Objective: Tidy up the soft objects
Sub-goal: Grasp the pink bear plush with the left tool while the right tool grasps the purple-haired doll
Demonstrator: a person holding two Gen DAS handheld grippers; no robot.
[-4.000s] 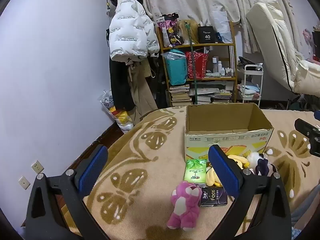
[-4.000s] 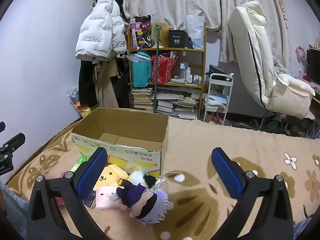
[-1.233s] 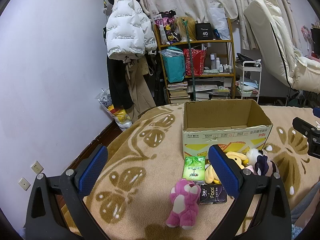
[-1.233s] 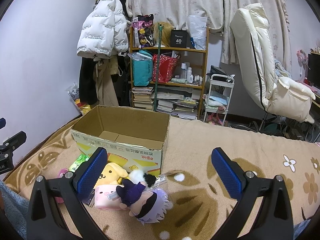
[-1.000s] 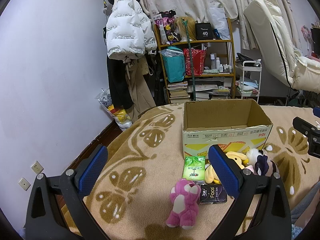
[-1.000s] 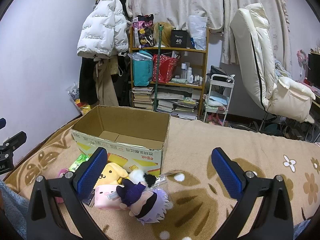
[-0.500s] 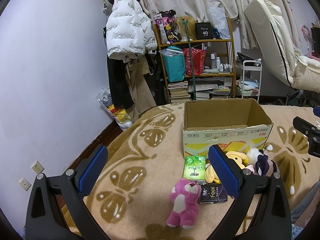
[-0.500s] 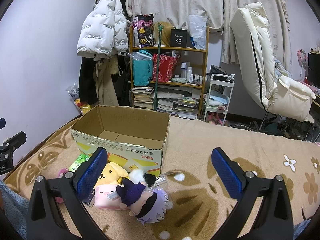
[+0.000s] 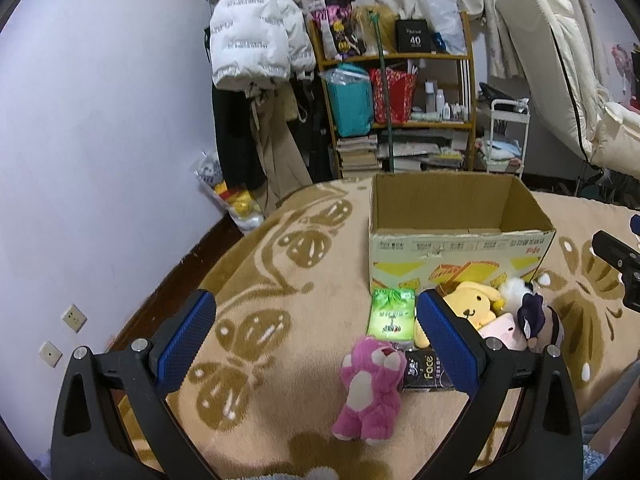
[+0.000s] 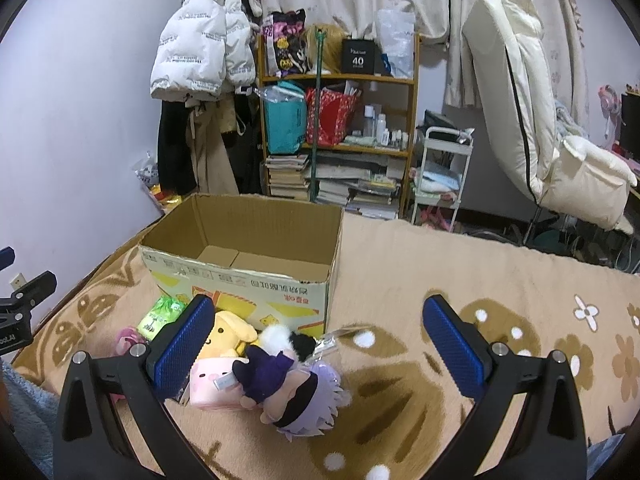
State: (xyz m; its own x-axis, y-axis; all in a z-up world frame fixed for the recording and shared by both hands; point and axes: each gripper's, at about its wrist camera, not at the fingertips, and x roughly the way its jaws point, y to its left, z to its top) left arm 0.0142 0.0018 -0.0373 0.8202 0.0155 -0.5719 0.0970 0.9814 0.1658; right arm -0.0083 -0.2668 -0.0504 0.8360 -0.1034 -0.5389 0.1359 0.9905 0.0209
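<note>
The left gripper [image 9: 312, 332] hangs wide open above the patterned blanket [image 9: 280, 280], its blue pads spread far apart and gripping nothing. Through the left wrist view, a pink bear plush [image 9: 370, 388] stands upright between the two fingers, nearer the right one, with a black tissue pack marked "Face" [image 9: 424, 372] just behind it and a green tissue pack [image 9: 392, 314] lying flat beyond that. Further right, a yellow dog plush [image 9: 474, 306], a white-and-black plush [image 9: 514, 286], a pink pack [image 9: 502, 330] and a purple-haired doll [image 9: 538, 320] bunch together against the front of the cardboard box [image 9: 460, 248], which sits open with its inside bare as far as can be seen. At the right edge, part of the other tool shows. Over to the right wrist view: the right gripper [image 10: 316, 338] is wide open too, holding nothing, with the purple-haired doll [image 10: 296, 392] lying on its side just inside the left finger, touching the pink pack [image 10: 210, 384]. The yellow dog plush [image 10: 230, 334] peeks out behind that finger's pad, the white-and-black plush [image 10: 286, 338] sits beside it, and the green tissue pack [image 10: 162, 316] lies further left. The cardboard box [image 10: 248, 264] stands right behind the pile. A cluttered shelf [image 10: 340, 136] and a white puffer jacket [image 10: 200, 48] fill the back of the room.
</note>
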